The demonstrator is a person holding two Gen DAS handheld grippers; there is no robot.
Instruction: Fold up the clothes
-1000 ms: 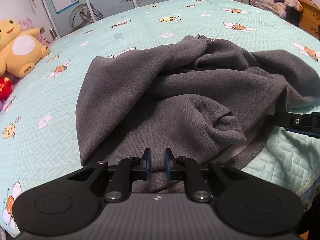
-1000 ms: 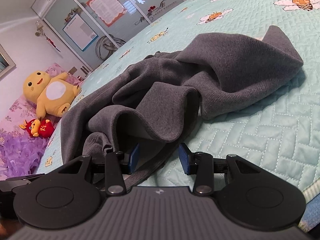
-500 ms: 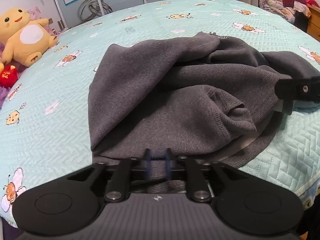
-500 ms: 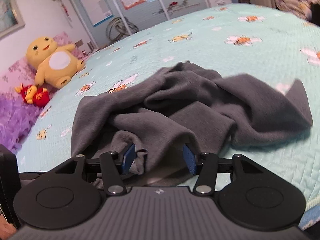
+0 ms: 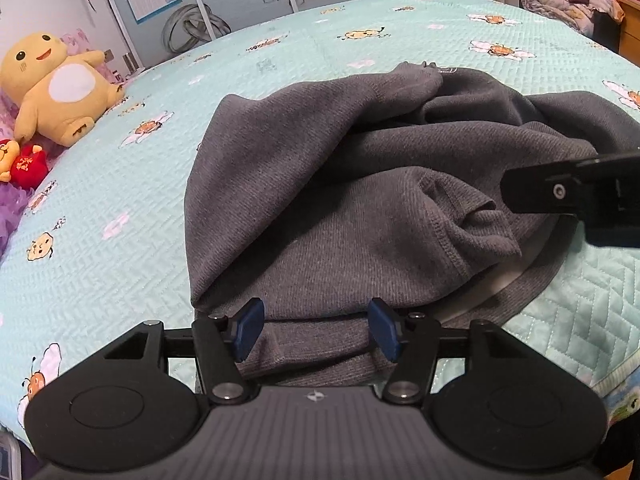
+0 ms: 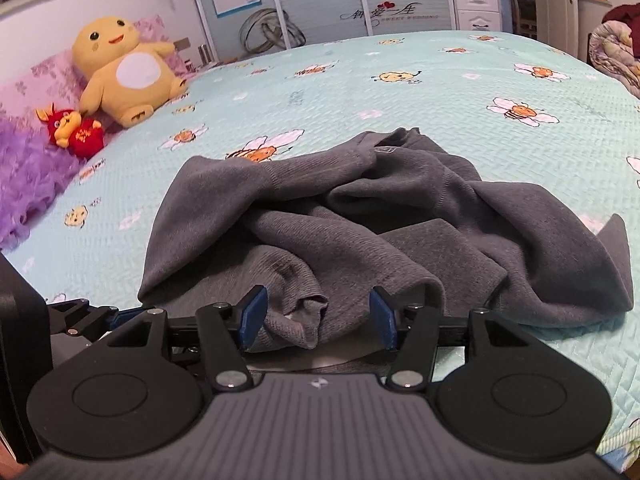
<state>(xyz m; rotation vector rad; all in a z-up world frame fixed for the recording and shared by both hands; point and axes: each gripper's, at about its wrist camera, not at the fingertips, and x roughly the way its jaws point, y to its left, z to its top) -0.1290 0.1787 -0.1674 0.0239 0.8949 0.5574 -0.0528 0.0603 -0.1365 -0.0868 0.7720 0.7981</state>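
On my mint quilted bedspread, the rumpled dark-grey knit sweater lies released: left gripper just spread wide, right gripper wide too, so I can regrip.

Left gripper, jaws spread, sits at the grey sweater's near hem.

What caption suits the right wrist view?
Open right gripper poised over a crumpled grey garment on a bee-print bedspread.

Bright even indoor light, soft shadows, strong fisheye bending at the edges, sharp focus, no glare
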